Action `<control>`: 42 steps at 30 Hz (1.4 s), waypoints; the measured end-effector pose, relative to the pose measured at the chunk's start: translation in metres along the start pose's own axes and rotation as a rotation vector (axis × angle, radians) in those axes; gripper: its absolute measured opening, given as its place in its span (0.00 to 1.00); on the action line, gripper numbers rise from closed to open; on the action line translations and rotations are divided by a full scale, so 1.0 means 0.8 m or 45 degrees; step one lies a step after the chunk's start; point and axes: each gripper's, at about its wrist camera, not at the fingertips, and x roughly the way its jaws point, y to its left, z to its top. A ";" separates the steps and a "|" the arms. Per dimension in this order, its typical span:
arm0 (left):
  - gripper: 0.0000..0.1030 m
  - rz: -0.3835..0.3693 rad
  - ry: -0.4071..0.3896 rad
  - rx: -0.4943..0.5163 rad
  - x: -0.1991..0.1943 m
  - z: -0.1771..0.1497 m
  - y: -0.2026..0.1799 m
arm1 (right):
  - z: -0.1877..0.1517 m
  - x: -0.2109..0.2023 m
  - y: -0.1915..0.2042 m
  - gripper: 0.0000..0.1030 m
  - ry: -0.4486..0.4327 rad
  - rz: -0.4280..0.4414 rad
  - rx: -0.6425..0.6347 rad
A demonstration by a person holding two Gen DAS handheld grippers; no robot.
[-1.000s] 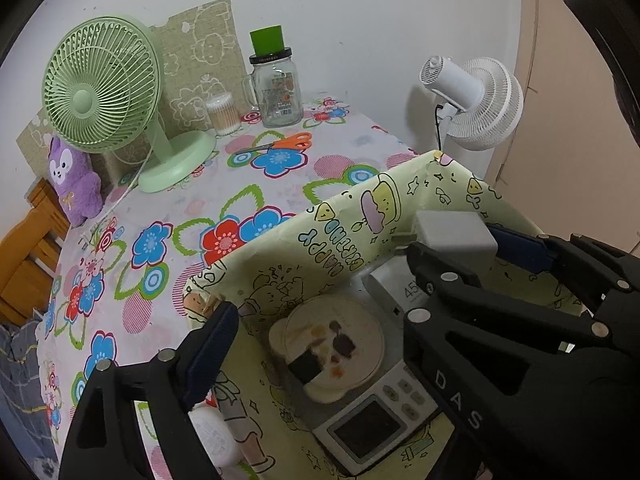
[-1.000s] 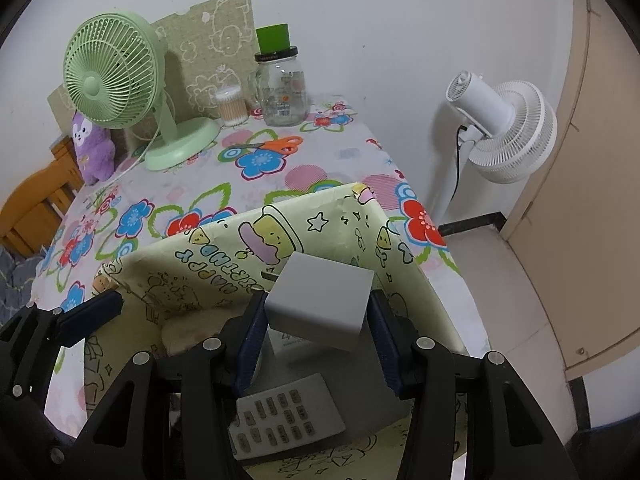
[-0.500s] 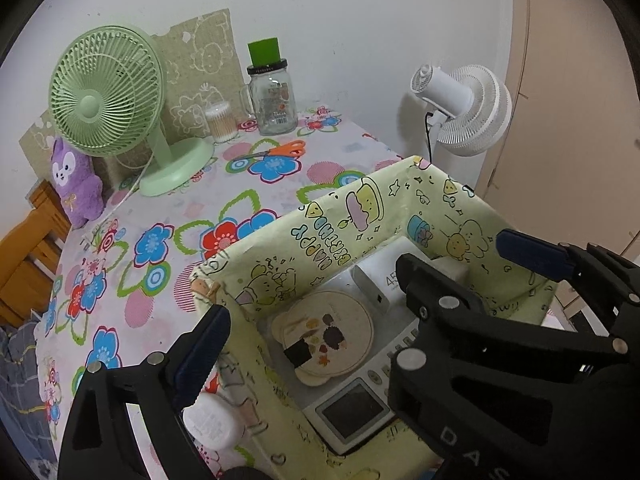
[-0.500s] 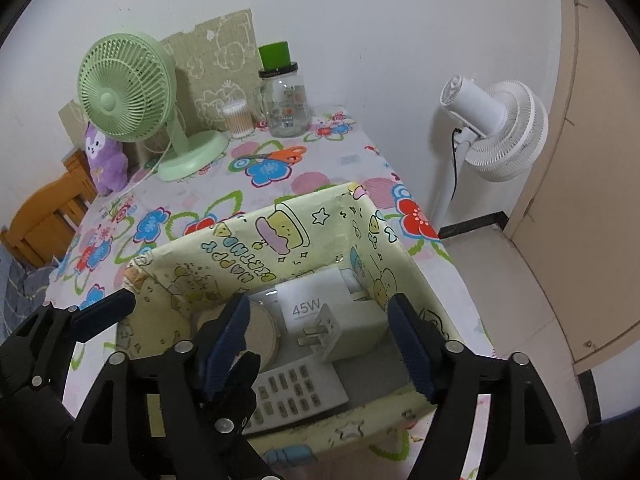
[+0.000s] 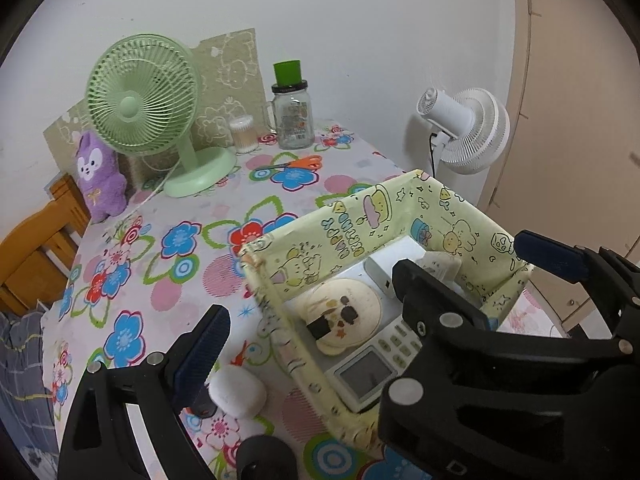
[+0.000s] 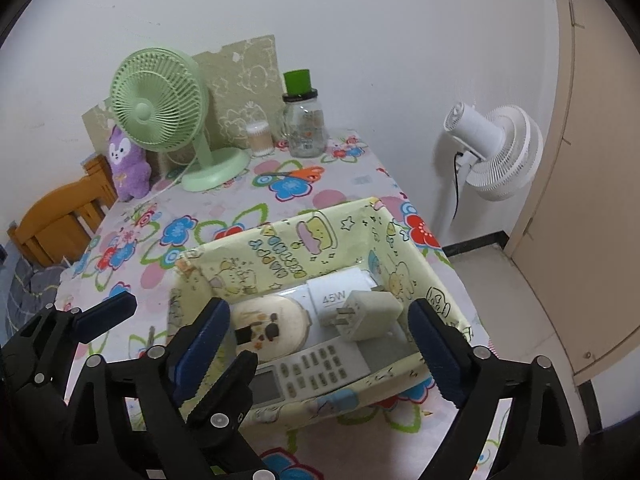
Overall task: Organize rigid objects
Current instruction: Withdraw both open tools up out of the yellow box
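A yellow cartoon-print storage box [image 6: 280, 244] [image 5: 344, 228] stands at the table's near right corner. Inside lie a white charger plug [image 6: 368, 316], a white 45W charger [image 6: 340, 292], a round cream compact [image 6: 272, 326] [image 5: 344, 312] and a white remote control [image 6: 316, 368] [image 5: 368, 368]. My right gripper [image 6: 320, 348] is open and empty, raised above the box's near side. My left gripper [image 5: 372, 304] is open and empty; its left finger is beside a white earbud case [image 5: 236, 394] lying on the cloth left of the box.
A green desk fan [image 6: 160, 100], a purple plush toy [image 6: 128, 164], a cotton swab jar [image 6: 258, 140], a glass jar with a green lid [image 6: 304, 124] and orange scissors [image 5: 292, 164] stand at the table's far side. A white floor fan [image 6: 492, 148] stands right of the table. A wooden chair [image 6: 56, 224] is at the left.
My right gripper opened and let the white charger plug drop into the box, then drew back and up. My left gripper also pulled back, bringing the earbud case into view.
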 end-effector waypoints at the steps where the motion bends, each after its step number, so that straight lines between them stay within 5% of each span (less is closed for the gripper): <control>1: 0.94 0.001 -0.004 -0.005 -0.003 -0.002 0.002 | -0.001 -0.003 0.002 0.92 -0.006 -0.001 -0.006; 42: 1.00 0.073 -0.144 -0.141 -0.108 -0.115 0.093 | -0.077 -0.084 0.127 0.94 -0.123 0.063 -0.187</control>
